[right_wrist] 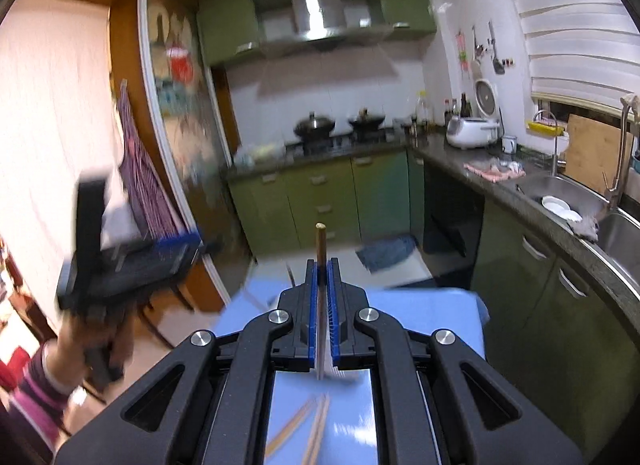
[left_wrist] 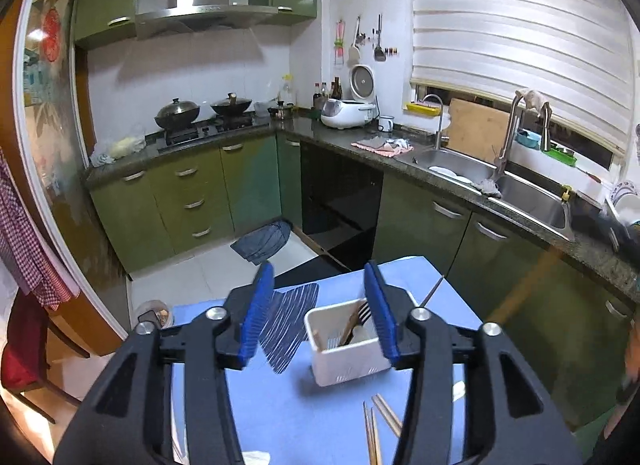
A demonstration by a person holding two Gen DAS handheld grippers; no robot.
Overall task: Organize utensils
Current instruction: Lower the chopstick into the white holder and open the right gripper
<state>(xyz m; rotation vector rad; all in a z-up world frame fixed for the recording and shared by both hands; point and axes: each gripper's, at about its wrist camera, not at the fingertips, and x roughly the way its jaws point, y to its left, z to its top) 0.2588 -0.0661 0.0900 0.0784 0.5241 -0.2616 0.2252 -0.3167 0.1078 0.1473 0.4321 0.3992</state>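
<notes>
One chopstick [right_wrist: 320,249] is clamped upright in my right gripper [right_wrist: 321,265], gripped low, so it could pivot and miss the white holder [left_wrist: 346,349] on the blue tabletop [left_wrist: 304,417]. My left gripper [left_wrist: 318,281] hangs released, empty; loose chopsticks [left_wrist: 378,425] lie near.

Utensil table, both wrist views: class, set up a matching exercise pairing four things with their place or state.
Things:
1. left tool
2. right tool
3. white utensil holder
4. loose chopsticks

States:
A. lying flat on the blue tabletop
B. shut on a single chopstick
C. open, nothing between its pads
D. standing upright with a fork and other utensils inside

Pairs: 1-C, 2-B, 3-D, 4-A
</notes>
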